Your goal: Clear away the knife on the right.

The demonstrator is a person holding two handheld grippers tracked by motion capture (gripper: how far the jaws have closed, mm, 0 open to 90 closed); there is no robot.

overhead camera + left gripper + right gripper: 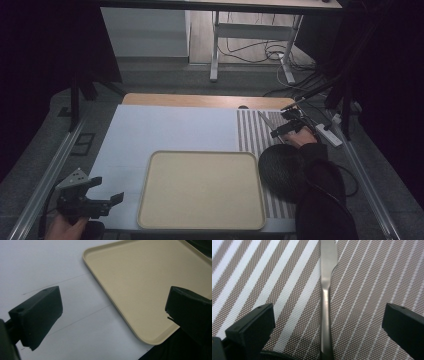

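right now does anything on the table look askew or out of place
Only mildly: the knife lies at a slant across the striped placemat instead of along its stripes. The tray sits square and bare; nothing is spilled or damaged.

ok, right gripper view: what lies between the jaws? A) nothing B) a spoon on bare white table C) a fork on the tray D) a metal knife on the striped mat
D: a metal knife lies on the striped mat, running lengthwise up the gap of the open right gripper, jaws wide on either side and not touching it.
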